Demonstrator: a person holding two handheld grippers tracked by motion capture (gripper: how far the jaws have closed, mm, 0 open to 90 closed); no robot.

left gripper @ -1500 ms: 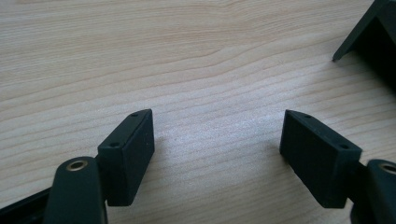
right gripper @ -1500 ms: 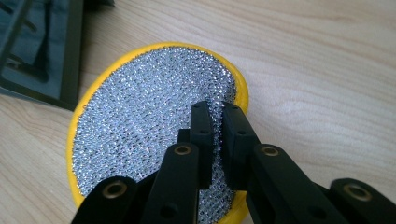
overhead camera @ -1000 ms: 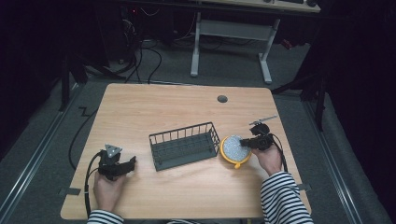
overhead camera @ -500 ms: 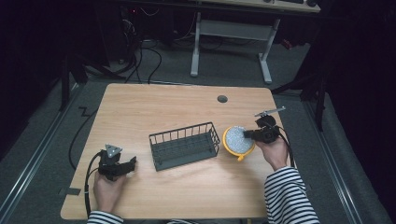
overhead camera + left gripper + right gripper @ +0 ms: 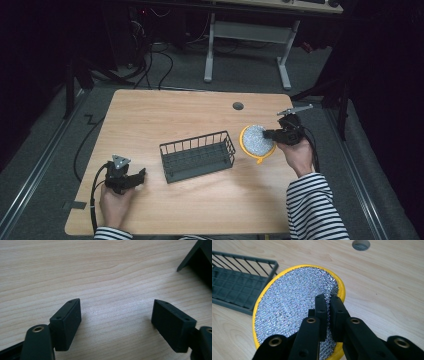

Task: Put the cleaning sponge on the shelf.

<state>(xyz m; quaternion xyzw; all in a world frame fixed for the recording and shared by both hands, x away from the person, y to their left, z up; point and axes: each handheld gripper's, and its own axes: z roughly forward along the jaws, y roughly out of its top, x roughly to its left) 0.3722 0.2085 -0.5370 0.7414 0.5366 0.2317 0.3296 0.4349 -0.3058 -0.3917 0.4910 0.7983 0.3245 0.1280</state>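
Lifted off the table since the earlier frame, my right gripper [image 5: 272,134] clamps the yellow scouring pad [image 5: 256,142] by its edge, held just right of the wire basket [image 5: 197,156] for carrying; my left gripper [image 5: 141,173] rests left of it, jaws apart, empty

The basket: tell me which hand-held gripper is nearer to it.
Left. The left hand-held gripper sits open on the table just off the basket's near left corner; the right hand-held gripper holds the scrubber past its right end.
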